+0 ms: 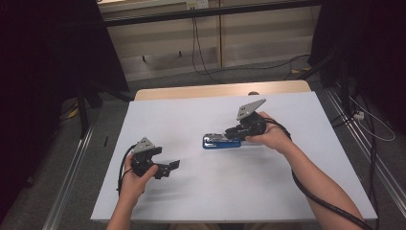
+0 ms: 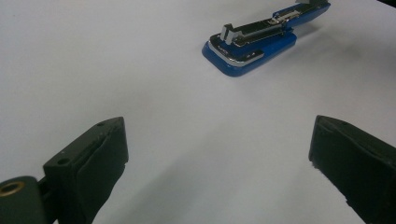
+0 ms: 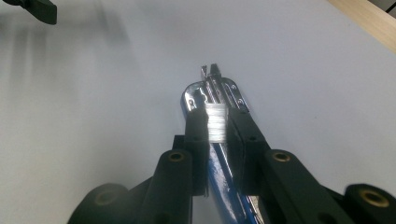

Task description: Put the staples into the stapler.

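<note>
The white tabletop (image 1: pixel 191 191) took up most of the room's middle, w/ a blue stapler (image 1: pixel 221 141) lying flat near its centre, metal top arm hinged up a bit. The right claw (image 1: pixel 238 133) was clamped narrow on the stapler's rear half, pads pressing both sides of what looked like a strip of staples. To do this step well, I'd say keep the squeeze even & square to the body so the stapler doesn't twist or skid, and steady the base w/ the other claw if it lifts. Right forearm came in diagonally, wrist bent inward, claw pointing left & slightly down. The left claw (image 1: pixel 168 167) hovered well apart, nearer the person, jaws wide w/ nothing between, aimed toward the stapler.
</note>
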`<state>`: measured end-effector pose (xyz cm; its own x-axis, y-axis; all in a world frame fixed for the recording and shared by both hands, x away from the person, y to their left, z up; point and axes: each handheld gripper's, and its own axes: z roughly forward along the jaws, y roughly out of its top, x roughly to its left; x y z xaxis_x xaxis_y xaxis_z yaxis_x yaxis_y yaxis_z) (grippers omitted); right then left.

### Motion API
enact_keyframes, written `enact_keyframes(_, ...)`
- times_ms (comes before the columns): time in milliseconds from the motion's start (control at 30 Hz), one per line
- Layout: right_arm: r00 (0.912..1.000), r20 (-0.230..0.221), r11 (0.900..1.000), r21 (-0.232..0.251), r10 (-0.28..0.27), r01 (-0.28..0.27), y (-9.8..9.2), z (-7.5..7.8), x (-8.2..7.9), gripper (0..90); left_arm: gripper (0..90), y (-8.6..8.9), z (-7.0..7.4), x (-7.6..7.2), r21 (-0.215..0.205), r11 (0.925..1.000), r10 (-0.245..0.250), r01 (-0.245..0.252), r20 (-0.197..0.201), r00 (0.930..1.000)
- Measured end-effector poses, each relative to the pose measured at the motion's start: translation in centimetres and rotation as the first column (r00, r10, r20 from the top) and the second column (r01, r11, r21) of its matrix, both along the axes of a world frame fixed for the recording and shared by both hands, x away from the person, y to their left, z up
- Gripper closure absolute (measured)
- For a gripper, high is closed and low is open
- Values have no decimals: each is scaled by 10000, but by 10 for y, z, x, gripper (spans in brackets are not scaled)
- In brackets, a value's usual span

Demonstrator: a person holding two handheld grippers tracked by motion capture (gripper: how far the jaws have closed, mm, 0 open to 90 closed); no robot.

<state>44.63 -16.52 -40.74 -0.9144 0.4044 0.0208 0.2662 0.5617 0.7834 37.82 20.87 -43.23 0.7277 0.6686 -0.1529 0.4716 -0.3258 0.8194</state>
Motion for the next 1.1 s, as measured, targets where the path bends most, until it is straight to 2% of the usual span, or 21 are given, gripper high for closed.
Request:
enact_keyframes(267, 9999, 21, 9998, -167, 146, -146, 4, 1, 8, 791, 48, 2, 0, 0, -19, 10000, 16, -16, 19, 10000)
enact_keyframes(567, 9997, -13, 9996, -150, 247, -248, 7, 1, 17, 791, 48, 4, -1, -1, 32, 10000, 2, -2, -11, 10000)
enact_keyframes(767, 9992, 20, 9983, -431, 406, -404, 8, 0, 21, 791, 48, 4, 0, -2, 21, 10000, 21, -21, 3, 10000)
enact_keyframes(1100, 9980, -20, 9970, -433, 639, -639, 10, -1, 28, 791, 48, 5, -1, -1, 69, 10000, 31, -31, -36, 10000)
